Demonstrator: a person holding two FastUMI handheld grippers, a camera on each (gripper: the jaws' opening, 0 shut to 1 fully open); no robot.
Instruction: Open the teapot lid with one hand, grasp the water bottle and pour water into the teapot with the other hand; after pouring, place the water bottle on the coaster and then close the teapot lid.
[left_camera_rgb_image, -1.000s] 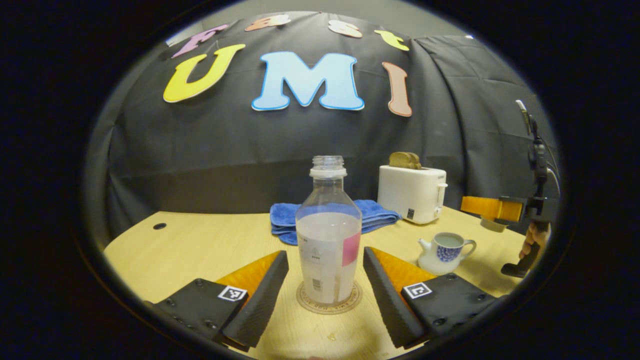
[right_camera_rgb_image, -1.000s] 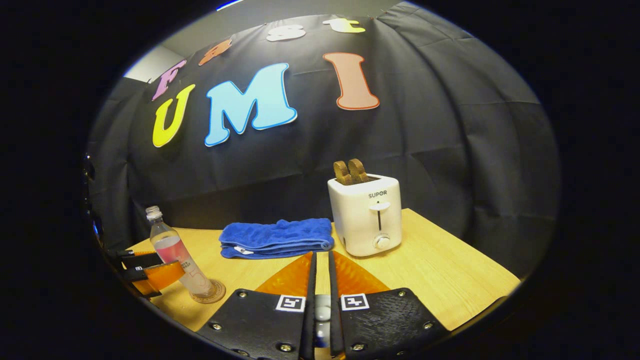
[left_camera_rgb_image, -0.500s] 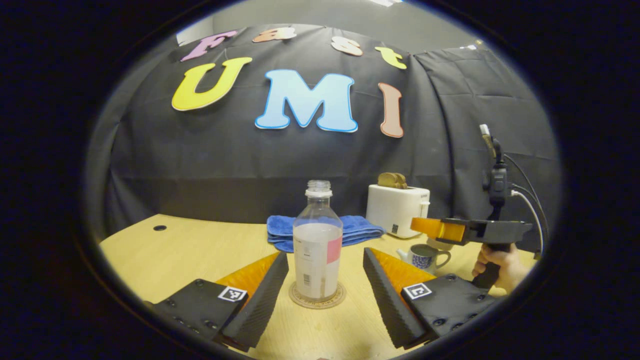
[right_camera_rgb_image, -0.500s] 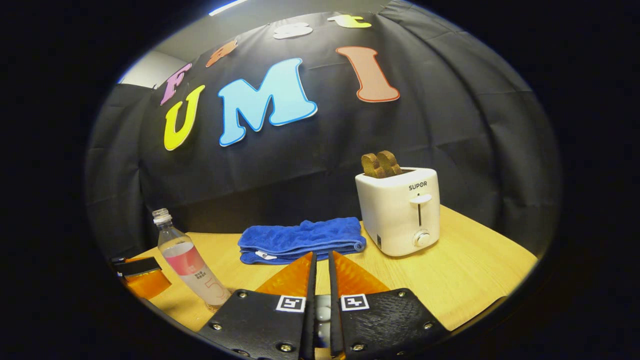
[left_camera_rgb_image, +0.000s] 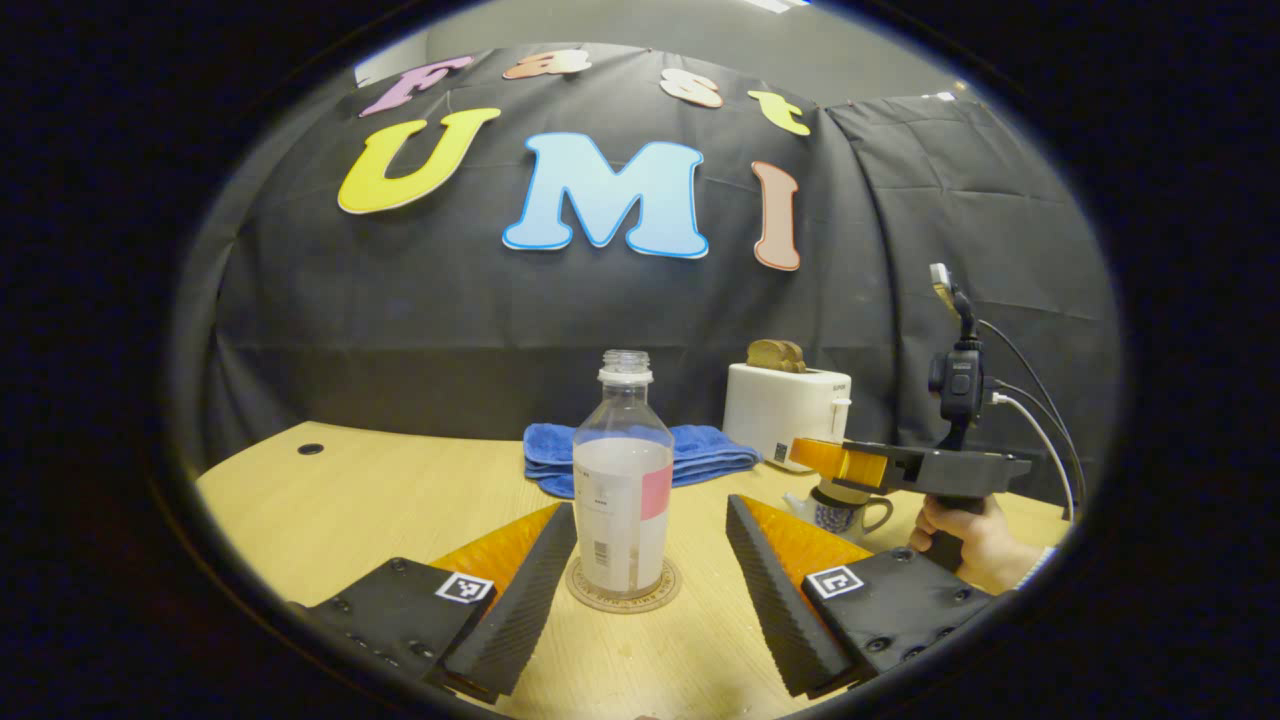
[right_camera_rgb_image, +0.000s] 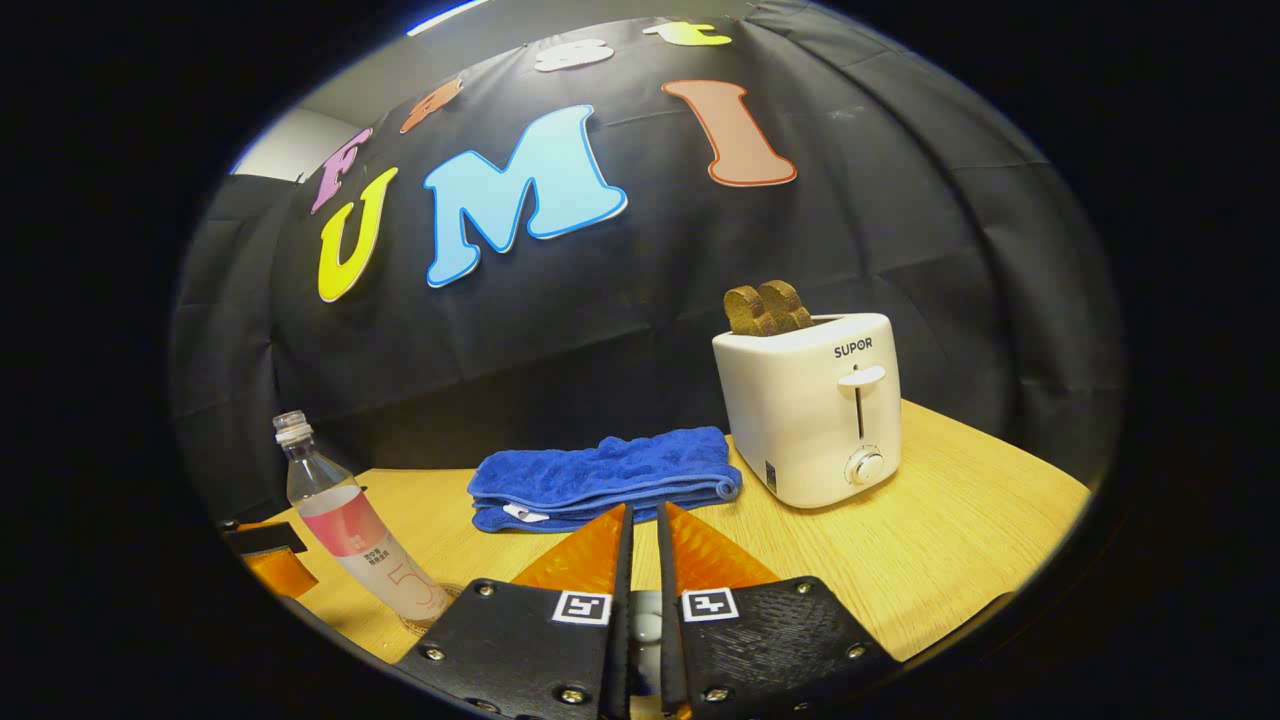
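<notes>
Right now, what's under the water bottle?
The water bottle stands upright on a round coaster, whose rim shows around its base on the wooden table. The coaster's middle is covered by the bottle.

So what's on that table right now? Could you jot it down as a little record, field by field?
water bottle: upright on the coaster, uncapped, partly full
left gripper: open, fingers either side of the bottle, not touching
teapot: to the right, small, with blue pattern
right gripper: held by a hand, just above the teapot, shut on the lid
towel: blue, folded, behind the bottle
toaster: white, bread in its slots
table: light wood
</notes>
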